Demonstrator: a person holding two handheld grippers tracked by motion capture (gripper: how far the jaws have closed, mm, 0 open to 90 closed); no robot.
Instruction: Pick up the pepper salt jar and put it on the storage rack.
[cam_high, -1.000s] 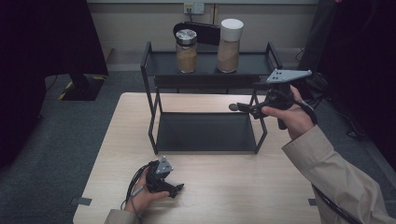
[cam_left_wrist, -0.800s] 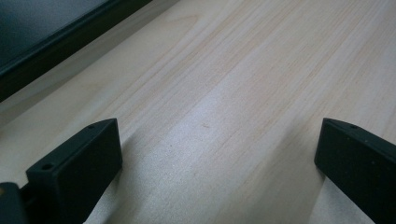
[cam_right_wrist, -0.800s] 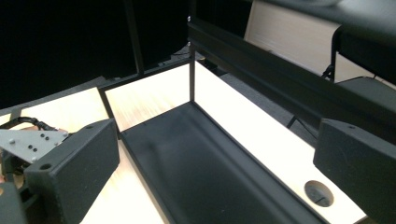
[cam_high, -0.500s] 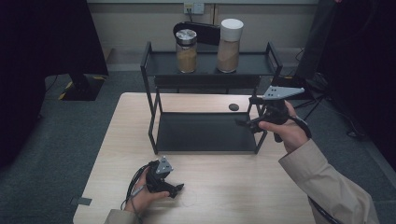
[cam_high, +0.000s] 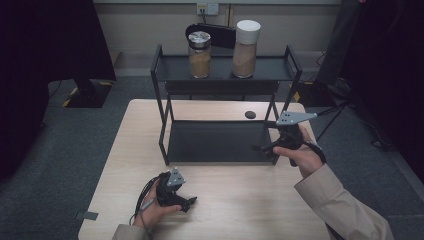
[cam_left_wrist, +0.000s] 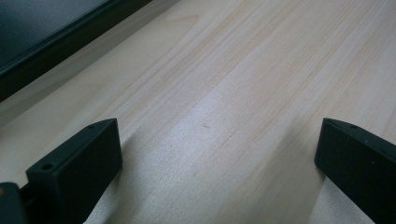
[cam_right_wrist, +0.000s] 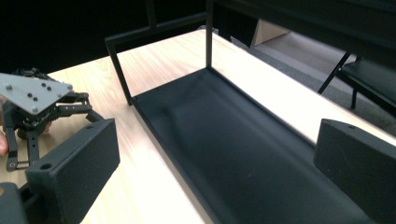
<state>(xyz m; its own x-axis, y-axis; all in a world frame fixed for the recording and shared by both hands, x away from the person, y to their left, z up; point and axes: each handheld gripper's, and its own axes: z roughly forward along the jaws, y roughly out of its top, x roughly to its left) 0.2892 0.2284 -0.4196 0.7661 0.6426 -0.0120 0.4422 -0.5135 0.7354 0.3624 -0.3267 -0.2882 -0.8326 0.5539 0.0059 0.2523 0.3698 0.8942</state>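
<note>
High view: right gripper (cam_high: 263, 148) sat at the right end of the rack's lower shelf (cam_high: 215, 142); left gripper (cam_high: 189, 202) rested on the table (cam_high: 240, 200) near the front edge.
Left gripper view: jaws spread wide, empty, over bare wood.
Right gripper view: jaws released, empty, facing along the lower shelf (cam_right_wrist: 243, 154).

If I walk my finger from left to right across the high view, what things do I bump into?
Left gripper → jar with the metal lid → jar with the white lid → right gripper, by the rack's right end.
</note>
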